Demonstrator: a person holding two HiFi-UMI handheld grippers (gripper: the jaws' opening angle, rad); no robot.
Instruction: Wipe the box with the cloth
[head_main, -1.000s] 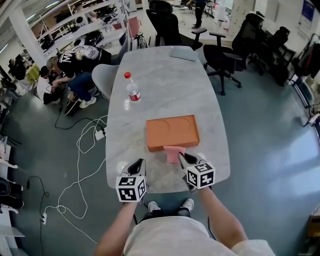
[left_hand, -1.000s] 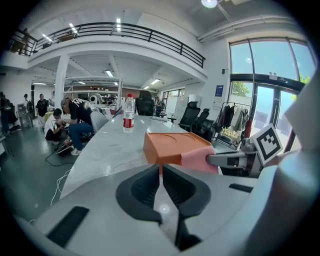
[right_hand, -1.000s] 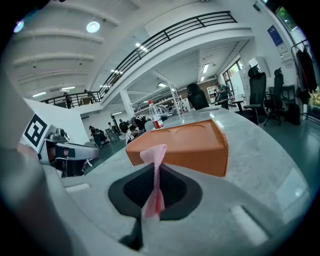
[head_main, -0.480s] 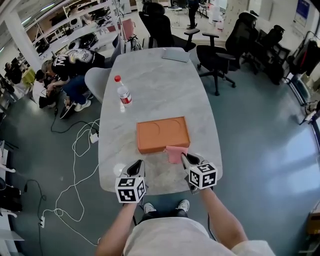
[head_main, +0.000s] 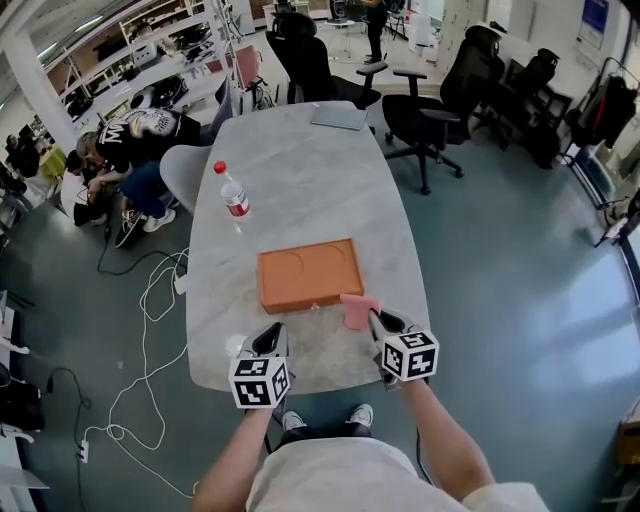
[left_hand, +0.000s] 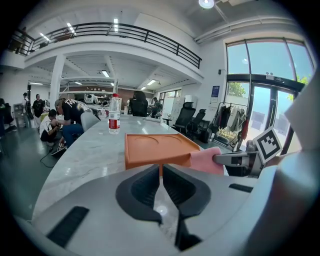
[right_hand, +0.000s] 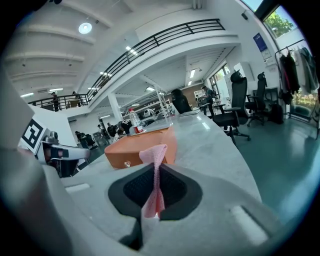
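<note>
An orange flat box (head_main: 309, 274) with two round hollows in its lid lies on the grey marble table (head_main: 300, 170). It also shows as the orange box (left_hand: 157, 148) in the left gripper view and as the box (right_hand: 138, 146) in the right gripper view. My right gripper (head_main: 377, 320) is shut on a pink cloth (head_main: 358, 310), held just off the box's near right corner. The cloth (right_hand: 155, 175) runs up between the jaws. My left gripper (head_main: 272, 339) is shut with nothing in it, near the table's front edge, short of the box.
A water bottle (head_main: 232, 193) with a red cap stands on the table's left side beyond the box. A laptop (head_main: 338, 117) lies at the far end. Office chairs (head_main: 425, 100) stand around. People (head_main: 135, 140) sit at left; cables (head_main: 150, 310) lie on the floor.
The view has shifted, so the box and table sit further left and nearer. The right gripper with the pink cloth has come away from the box's front edge toward its right corner.
</note>
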